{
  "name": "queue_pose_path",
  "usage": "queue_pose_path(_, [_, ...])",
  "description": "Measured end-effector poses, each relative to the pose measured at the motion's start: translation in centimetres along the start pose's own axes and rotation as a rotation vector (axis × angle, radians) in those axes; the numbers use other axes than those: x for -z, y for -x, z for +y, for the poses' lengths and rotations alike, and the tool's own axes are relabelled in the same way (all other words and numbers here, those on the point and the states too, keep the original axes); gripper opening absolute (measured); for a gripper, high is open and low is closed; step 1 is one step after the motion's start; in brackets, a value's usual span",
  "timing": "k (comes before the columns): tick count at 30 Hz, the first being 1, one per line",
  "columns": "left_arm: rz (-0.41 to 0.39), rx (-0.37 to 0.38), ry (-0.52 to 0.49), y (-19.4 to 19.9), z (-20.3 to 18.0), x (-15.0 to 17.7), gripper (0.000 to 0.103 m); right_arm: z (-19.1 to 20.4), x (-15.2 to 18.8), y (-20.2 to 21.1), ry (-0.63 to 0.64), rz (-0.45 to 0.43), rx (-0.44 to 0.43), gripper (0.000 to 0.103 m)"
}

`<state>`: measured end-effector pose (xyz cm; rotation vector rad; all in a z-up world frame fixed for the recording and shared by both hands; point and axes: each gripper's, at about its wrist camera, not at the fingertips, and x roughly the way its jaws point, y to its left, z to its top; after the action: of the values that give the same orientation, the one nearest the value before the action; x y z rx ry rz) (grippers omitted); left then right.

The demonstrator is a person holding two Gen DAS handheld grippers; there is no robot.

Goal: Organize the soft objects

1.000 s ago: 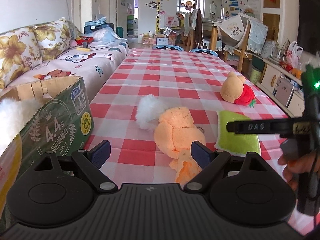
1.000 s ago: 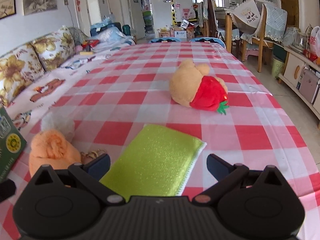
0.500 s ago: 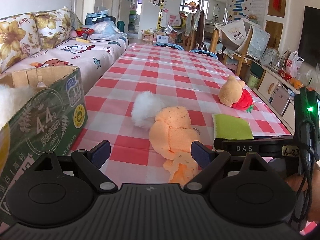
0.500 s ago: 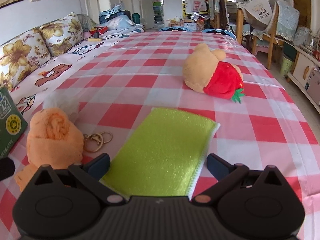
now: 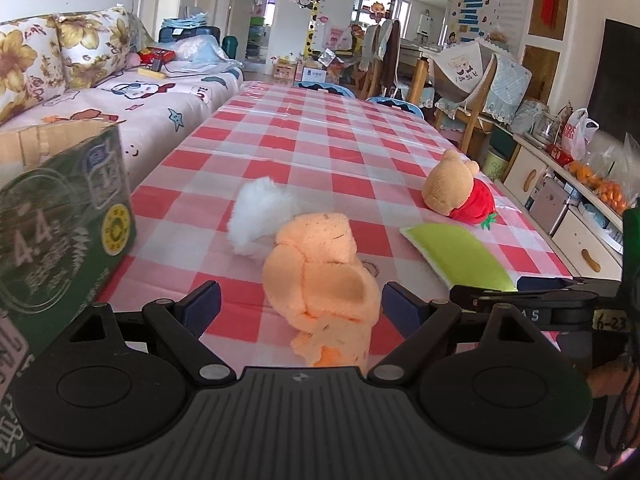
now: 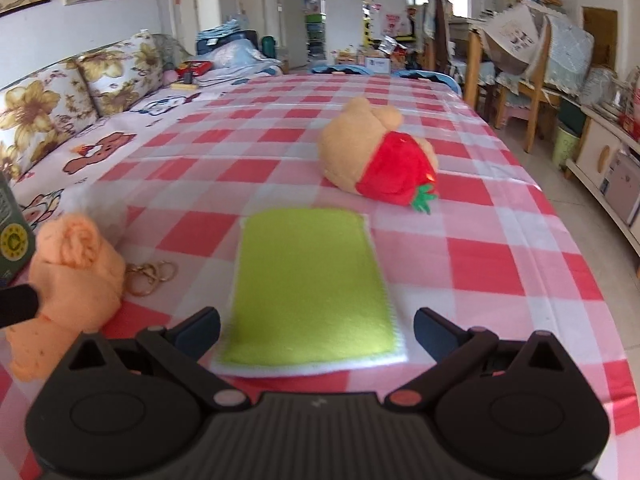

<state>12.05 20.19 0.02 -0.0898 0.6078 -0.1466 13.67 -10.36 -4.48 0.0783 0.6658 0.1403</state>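
Both grippers have closed in: left gripper [image 5: 300,306] jaws spread around orange plush [image 5: 320,280], right gripper [image 6: 316,328] jaws spread around green sponge [image 6: 308,284]; next, squeeze.

Family living room, floral sofa [image 5: 60,60], checked tablecloth [image 5: 320,136], giraffe height chart [image 5: 322,4], dining chairs [image 5: 476,92]

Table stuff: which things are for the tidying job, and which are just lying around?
For the job:
orange plush
bear
green cloth
box
left tongs, open
right tongs, open

Just lying about:
keyring
sofa cushions
chairs
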Motion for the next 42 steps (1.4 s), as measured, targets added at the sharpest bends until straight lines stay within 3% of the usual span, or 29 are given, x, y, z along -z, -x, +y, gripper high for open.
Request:
queue_pose_path(7, [0.000, -0.014, -0.020, -1.7, -1.0, 0.2, 0.103, 1.2, -0.2, -1.2, 0.065, 0.010, 0.018, 0.102])
queue_pose_path(19, [0.007, -0.041, -0.056, -3.8, -1.8, 0.0, 0.103, 0.4, -1.0, -2.7, 0.023, -0.003, 0.043, 0.102])
queue_pose_path(22, [0.021, -0.032, -0.061, -4.1, -1.8, 0.2, 0.101, 0.5, -1.0, -2.6, 0.022, -0.006, 0.040, 0.096])
queue_pose_path(24, [0.024, -0.023, -0.062, -4.0, -2.0, 0.2, 0.090, 0.8, -1.1, -2.3, 0.033, -0.004, 0.034, 0.087])
queue_pose_path(30, [0.022, -0.040, -0.082, -2.8, -2.4, 0.5, 0.081, 1.0, -0.8, -1.7, 0.053, -0.008, 0.010, 0.080])
queue_pose_path(42, [-0.067, -0.095, -0.143, 0.7, -3.4, 0.7, 0.080, 2.5, -0.3, -0.1, 0.126, -0.006, 0.029, 0.075])
